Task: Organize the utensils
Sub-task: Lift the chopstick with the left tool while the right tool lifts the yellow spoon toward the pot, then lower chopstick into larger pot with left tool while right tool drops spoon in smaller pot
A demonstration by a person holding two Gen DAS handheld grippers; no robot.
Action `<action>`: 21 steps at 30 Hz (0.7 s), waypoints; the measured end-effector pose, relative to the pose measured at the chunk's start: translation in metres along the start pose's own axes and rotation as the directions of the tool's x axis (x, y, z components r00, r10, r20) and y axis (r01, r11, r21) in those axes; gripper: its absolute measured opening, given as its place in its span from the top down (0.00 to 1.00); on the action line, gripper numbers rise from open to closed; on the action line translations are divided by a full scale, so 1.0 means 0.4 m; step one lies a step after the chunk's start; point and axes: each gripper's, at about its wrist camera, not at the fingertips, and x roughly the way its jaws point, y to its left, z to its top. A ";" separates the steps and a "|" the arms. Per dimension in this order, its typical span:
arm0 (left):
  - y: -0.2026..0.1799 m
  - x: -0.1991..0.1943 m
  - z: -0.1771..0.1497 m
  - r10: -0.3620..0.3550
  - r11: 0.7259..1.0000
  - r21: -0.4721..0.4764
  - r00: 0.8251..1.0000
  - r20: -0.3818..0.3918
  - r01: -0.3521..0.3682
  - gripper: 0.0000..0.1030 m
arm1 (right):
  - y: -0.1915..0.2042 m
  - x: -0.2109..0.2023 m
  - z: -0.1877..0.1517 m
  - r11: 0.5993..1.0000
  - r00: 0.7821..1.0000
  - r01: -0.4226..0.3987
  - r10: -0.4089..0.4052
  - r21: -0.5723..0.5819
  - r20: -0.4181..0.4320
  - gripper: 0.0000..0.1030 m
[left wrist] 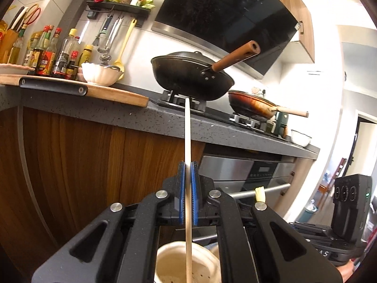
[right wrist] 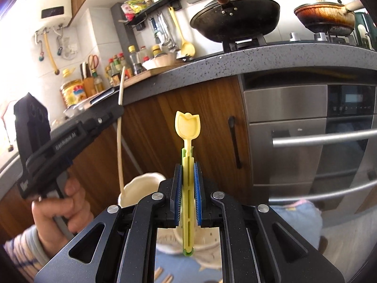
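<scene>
Open air surrounds both tools; the counter edge (right wrist: 235,59) and cabinet front (left wrist: 77,155) block ahead

A black wok (left wrist: 192,75) sits on the hob, with a rust-stained pan (left wrist: 254,105) to its right. Far left, sauce bottles (left wrist: 50,54) stand behind a wooden cutting board (left wrist: 113,94); a steel oven (right wrist: 311,141) sits under the counter.

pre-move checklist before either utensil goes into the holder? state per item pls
1. Left gripper clamped on the chopstick: ok, blue fingers pinch it mid-length.
2. Right gripper clamped on the yellow tulip-shaped utensil: ok.
3. Cream utensil holder under the chopstick's lower end: ok, mouth open below.
4. Chopstick tip inside the holder: cannot tell, the frame edge cuts it off.
5. Yellow utensil's lower end over the holder: cannot tell, the gripper body blocks the view.
6. Grippers apart: ok in the right wrist view.
</scene>
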 end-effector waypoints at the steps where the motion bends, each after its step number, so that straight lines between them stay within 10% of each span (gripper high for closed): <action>1: 0.001 0.011 -0.010 0.003 1.000 0.000 1.000 -0.003 -0.003 0.95 | -0.001 0.008 0.000 1.000 1.000 0.007 -0.007 0.001 0.006 0.89; 21: -0.019 -0.022 -0.180 0.063 0.988 0.148 0.978 -0.199 -0.033 0.95 | 0.022 0.074 -0.129 0.986 0.984 0.133 -0.144 -0.100 -0.103 0.89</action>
